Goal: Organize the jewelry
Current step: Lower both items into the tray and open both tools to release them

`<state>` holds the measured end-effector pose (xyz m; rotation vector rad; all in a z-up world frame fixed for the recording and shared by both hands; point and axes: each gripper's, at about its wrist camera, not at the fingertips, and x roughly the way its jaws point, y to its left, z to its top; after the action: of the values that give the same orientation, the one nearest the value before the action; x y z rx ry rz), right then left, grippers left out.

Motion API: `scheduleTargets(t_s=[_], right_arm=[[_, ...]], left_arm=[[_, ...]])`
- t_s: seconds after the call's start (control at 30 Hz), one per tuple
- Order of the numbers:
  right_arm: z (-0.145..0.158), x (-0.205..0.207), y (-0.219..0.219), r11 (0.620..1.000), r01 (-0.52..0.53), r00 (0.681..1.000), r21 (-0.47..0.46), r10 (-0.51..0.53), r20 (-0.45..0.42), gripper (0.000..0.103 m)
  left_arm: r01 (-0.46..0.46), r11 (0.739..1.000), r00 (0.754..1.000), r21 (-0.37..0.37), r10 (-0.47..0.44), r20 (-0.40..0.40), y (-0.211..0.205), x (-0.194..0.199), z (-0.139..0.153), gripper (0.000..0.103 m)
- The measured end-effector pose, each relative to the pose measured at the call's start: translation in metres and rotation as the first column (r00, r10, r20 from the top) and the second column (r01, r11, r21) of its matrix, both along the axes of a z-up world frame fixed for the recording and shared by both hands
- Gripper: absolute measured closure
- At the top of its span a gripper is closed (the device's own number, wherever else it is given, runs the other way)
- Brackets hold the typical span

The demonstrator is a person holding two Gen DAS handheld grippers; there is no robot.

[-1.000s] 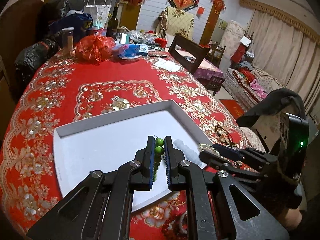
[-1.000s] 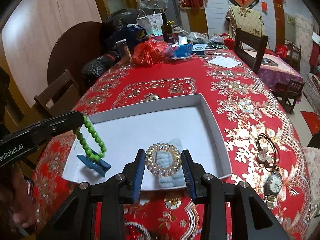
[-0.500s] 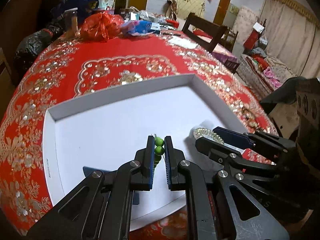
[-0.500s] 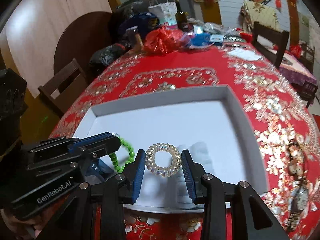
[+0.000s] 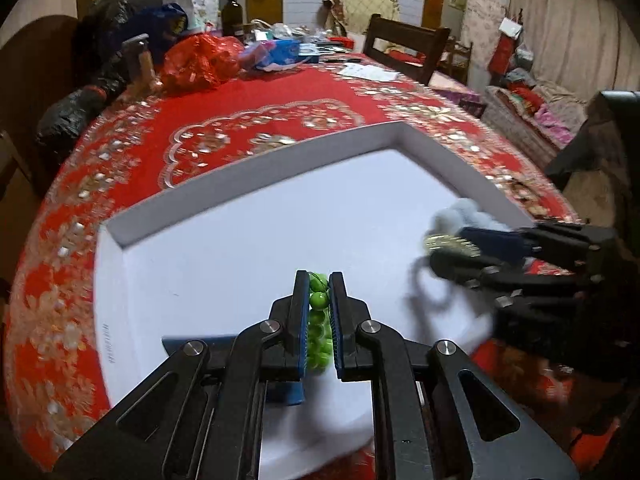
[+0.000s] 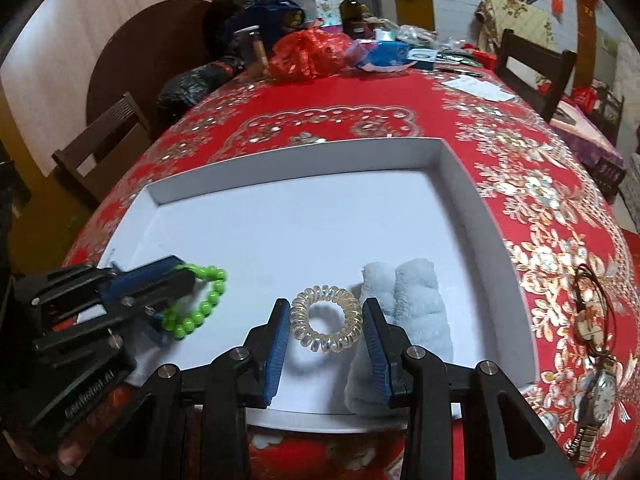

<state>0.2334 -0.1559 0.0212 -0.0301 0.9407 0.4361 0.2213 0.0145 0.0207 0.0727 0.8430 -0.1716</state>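
A shallow white tray (image 5: 256, 184) (image 6: 296, 160) lies on the red tablecloth. My left gripper (image 5: 319, 280) is shut on a green bead bracelet (image 5: 319, 300) (image 6: 200, 300) and holds it over the tray's near left part. My right gripper (image 6: 326, 310) is shut on a clear spiral hair tie (image 6: 326, 320), low over the tray's near middle; in the left wrist view it shows as a gold blur (image 5: 448, 242). A pale blue fluffy scrunchie (image 6: 408, 300) lies in the tray just right of it. A blue hair clip (image 5: 288, 394) lies under my left gripper.
A wristwatch (image 6: 596, 400) and a dark cord bracelet (image 6: 592, 296) lie on the cloth right of the tray. A red bag (image 6: 308, 54), a bottle (image 6: 352, 8) and clutter stand at the table's far end. Wooden chairs (image 6: 100, 136) stand around.
Both grippers have moved forward and lower over the tray, each still holding its piece. The green bracelet now hangs close to the tray floor.
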Motion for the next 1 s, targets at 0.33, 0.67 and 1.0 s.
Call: scheduleTargets(t_s=[0.33,0.67,1.0], right_arm=[[0.0,0.001,0.0,1.0,0.001,1.0,-0.001,-0.001,0.004,0.067],[0.001,0.0,-0.001,1.0,-0.003,1.0,0.022,0.003,-0.002,0.062],[0.021,-0.006,-0.006,0.992,-0.008,1.0,0.123,0.005,0.027,0.062]], left_arm=[[-0.045,0.999,0.999,0.017,0.044,0.009,0.019,0.011,-0.002,0.095],[-0.053,0.999,0.999,-0.007,0.053,-0.001,0.016,0.008,0.001,0.07],[-0.091,0.995,0.994,-0.04,0.093,0.065,0.02,-0.008,0.022,0.042]])
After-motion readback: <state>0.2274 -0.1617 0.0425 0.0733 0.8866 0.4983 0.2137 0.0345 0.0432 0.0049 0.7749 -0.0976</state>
